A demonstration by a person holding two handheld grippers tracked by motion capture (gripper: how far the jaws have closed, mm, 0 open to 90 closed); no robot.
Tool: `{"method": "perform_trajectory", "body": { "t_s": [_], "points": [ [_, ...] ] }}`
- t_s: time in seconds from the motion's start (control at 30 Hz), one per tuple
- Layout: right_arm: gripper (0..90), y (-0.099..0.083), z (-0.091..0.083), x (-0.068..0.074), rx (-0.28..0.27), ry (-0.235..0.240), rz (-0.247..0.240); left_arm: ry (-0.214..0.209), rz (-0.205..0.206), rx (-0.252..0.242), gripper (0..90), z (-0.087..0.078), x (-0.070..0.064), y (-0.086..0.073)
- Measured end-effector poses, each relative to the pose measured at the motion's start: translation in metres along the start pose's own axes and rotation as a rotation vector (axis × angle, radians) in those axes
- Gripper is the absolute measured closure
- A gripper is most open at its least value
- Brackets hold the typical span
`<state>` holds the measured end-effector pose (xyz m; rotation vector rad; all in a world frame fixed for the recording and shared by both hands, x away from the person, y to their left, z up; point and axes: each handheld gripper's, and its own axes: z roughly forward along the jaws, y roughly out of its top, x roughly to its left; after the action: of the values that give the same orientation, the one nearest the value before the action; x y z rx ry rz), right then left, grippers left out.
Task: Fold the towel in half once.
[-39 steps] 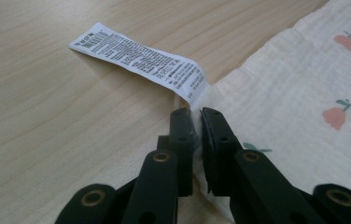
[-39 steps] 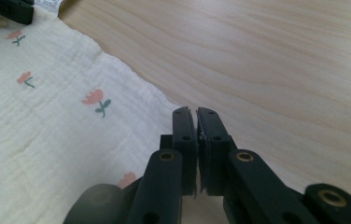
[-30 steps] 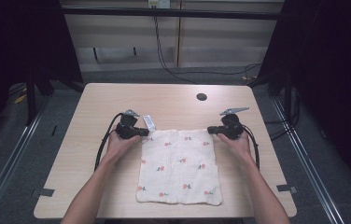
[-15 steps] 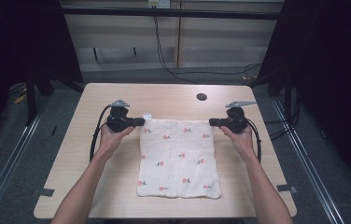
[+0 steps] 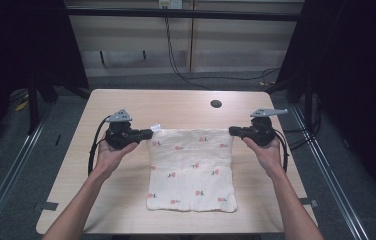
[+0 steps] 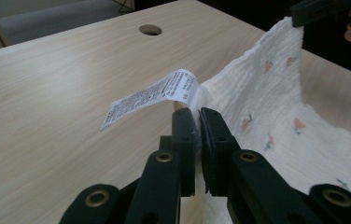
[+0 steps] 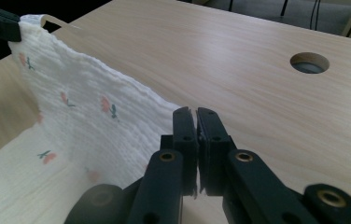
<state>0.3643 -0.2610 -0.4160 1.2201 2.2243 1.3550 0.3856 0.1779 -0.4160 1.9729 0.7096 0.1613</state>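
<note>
the cloth's [image 5: 192, 170] near edge lies flat on the table [image 5: 126, 210], its length running away from the person, while each far corner is hidden inside clamped jaws, left gripper [image 5: 148, 133] beside the white tag [image 6: 152, 95], right gripper [image 5: 232, 131] opposite, holding that edge raised.

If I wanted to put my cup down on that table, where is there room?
The widest bare patch is the far strip of table beyond the cloth, beside the round hole. The near corners either side of the cloth are partly crossed by forearms. The middle is crowded: left gripper and right gripper grip the cloth's far corners.
</note>
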Motion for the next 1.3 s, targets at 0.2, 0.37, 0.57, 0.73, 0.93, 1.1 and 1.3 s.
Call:
{"method": "perform_trajectory", "body": {
  "t_s": [0.2,0.37,0.57,0.73,0.93,1.1,1.3],
  "points": [
    [87.4,-0.008,-0.010,0.010,-0.014,0.048,-0.023,-0.052,0.011,-0.007,85.2,-0.008,-0.008,-0.011],
    [87.4,-0.017,-0.022,0.025,-0.020,0.083,-0.046,-0.068,0.017,-0.012,85.2,-0.018,-0.018,-0.022],
    [87.5,-0.026,-0.035,0.032,-0.025,0.082,-0.051,-0.077,0.001,-0.051,85.2,-0.030,-0.028,-0.026],
    [87.4,-0.033,-0.050,0.040,-0.039,0.087,-0.057,-0.097,0.024,-0.056,85.1,-0.035,-0.037,-0.028],
    [87.5,-0.047,-0.062,0.056,-0.030,0.102,-0.068,-0.111,0.036,-0.018,85.2,-0.040,-0.051,-0.037],
    [87.5,-0.055,-0.067,0.063,-0.014,0.110,-0.085,-0.118,0.021,0.001,85.2,-0.044,-0.056,-0.050],
    [87.5,-0.067,-0.065,0.073,0.027,0.106,-0.104,-0.118,0.054,0.052,85.3,-0.045,-0.068,-0.059]
  ]
}}
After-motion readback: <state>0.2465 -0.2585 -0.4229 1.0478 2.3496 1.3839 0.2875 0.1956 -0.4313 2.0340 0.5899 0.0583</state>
